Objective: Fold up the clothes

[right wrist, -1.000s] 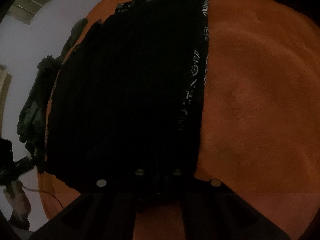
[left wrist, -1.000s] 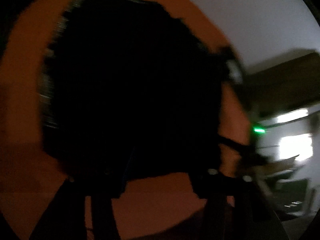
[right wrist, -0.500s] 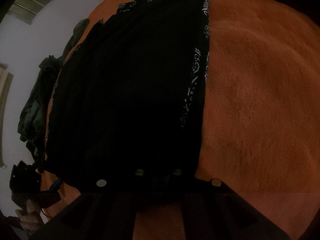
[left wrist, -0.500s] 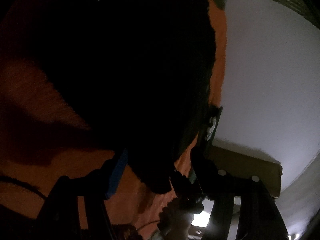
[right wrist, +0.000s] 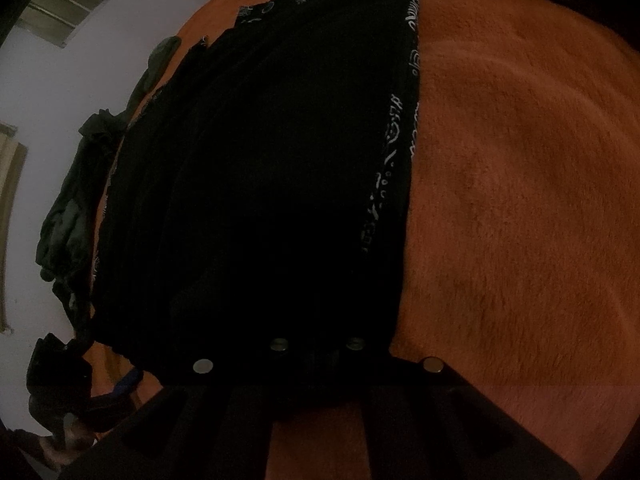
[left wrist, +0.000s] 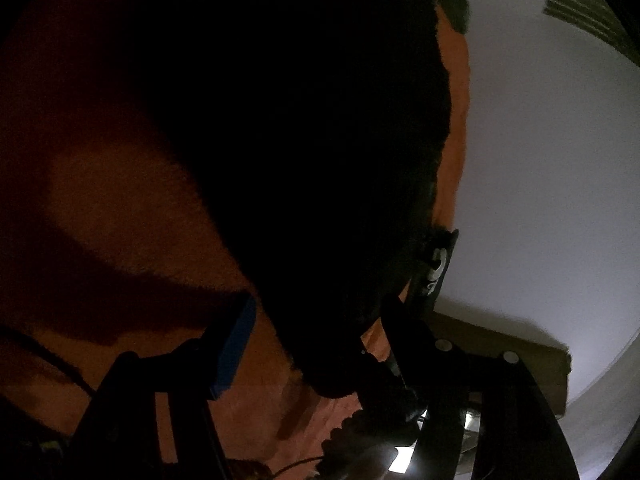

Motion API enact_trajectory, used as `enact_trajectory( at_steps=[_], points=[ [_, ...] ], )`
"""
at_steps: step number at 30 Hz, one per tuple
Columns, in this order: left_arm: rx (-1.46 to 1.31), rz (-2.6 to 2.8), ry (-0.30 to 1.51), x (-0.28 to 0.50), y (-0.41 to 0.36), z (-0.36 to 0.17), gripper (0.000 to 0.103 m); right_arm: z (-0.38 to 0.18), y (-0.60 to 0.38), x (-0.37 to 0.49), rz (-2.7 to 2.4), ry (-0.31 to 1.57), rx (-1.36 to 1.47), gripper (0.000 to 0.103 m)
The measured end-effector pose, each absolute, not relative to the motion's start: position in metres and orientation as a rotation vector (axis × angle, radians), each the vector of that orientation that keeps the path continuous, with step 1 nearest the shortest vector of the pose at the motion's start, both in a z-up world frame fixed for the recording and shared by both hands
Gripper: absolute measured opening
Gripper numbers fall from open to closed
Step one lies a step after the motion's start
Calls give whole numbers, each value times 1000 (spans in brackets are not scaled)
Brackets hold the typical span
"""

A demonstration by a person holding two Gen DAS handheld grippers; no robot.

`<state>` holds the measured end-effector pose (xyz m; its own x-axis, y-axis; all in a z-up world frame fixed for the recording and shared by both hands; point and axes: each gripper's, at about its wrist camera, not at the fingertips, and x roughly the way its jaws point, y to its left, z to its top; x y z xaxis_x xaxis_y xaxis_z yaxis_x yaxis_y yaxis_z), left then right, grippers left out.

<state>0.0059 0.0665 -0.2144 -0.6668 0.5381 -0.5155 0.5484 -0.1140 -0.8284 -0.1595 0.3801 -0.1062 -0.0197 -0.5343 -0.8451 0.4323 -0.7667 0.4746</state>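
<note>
**Loose Corner Could Spoil the Fold**

Jaws of the left gripper [left wrist: 316,344] stand apart around a corner of the black white-printed garment [right wrist: 260,184]; the right gripper [right wrist: 316,360] is shut on its near hem. Spread on the orange fleece blanket [right wrist: 520,200], the cloth may slip and bunch.
</note>
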Motion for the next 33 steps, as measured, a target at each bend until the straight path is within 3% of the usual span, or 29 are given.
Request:
enact_trajectory(
  at_steps=[19,25,31,33],
  points=[
    [1243,-2041,1983,3,75,-218,64,-115,341,-158,-1861,-106,1585,0],
    [1200,-2008,2000,3,71,-219,58,-115,344,-157,-1854,-127,1578,0],
    [1181,-2005,2042,-4,77,-222,29,-116,355,-157,-1832,-174,1578,3],
    [1180,-1964,2058,-8,82,-226,12,-116,355,-157,-1828,-174,1577,4]
  ],
)
